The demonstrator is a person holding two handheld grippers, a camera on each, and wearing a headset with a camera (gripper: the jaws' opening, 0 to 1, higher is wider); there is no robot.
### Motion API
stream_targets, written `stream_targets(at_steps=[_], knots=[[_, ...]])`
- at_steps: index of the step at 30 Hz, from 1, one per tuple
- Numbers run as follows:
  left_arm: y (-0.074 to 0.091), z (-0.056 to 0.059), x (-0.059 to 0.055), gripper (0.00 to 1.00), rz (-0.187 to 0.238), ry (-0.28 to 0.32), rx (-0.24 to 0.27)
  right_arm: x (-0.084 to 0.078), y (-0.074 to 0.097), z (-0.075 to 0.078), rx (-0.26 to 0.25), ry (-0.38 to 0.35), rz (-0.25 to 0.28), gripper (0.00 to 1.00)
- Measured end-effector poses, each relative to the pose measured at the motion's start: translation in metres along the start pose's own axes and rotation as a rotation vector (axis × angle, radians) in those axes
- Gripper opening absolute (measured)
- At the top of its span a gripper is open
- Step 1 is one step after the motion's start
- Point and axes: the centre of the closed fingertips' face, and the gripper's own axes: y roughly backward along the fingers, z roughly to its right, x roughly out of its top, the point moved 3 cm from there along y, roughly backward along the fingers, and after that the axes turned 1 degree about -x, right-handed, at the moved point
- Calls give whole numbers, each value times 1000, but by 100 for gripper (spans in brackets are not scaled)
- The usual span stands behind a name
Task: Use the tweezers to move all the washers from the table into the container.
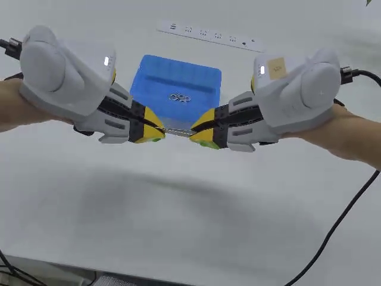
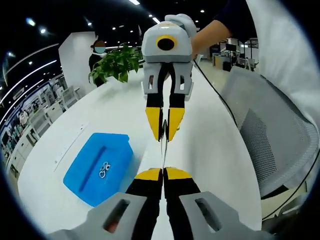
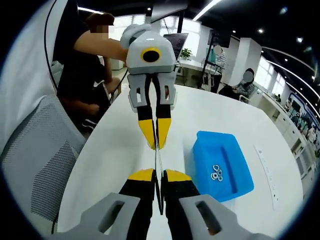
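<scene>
Thin metal tweezers (image 1: 177, 130) span the gap between my two grippers, which face each other tip to tip above the white table (image 1: 178, 202). My left gripper (image 1: 155, 132) is shut on one end and my right gripper (image 1: 199, 134) on the other. Behind them stands the blue container (image 1: 175, 83) with several washers (image 1: 179, 97) inside. In the left gripper view the tweezers (image 2: 163, 145) run from my left gripper (image 2: 163, 172) to the right gripper (image 2: 164, 127), with the container (image 2: 90, 175) on the left. In the right gripper view the tweezers (image 3: 156, 156) rise from my right gripper (image 3: 159, 174); the container (image 3: 227, 155) is on the right.
A white power strip (image 1: 208, 34) lies at the back of the table. A black cable (image 1: 339, 220) trails off the right side. The table's front edge (image 1: 119, 271) is near. A grey mesh chair (image 2: 265, 140) and a plant (image 2: 117, 62) stand beyond the table.
</scene>
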Motion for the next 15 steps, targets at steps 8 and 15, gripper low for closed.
stream_targets(at_steps=[8,15], knots=[[-31,-15,-33,5,-142,19,15,-34,-25,11,-5,-17,-67,7],[-47,-16,-48,5,-226,-2,-2,-53,-38,14,6,-10,-120,7]])
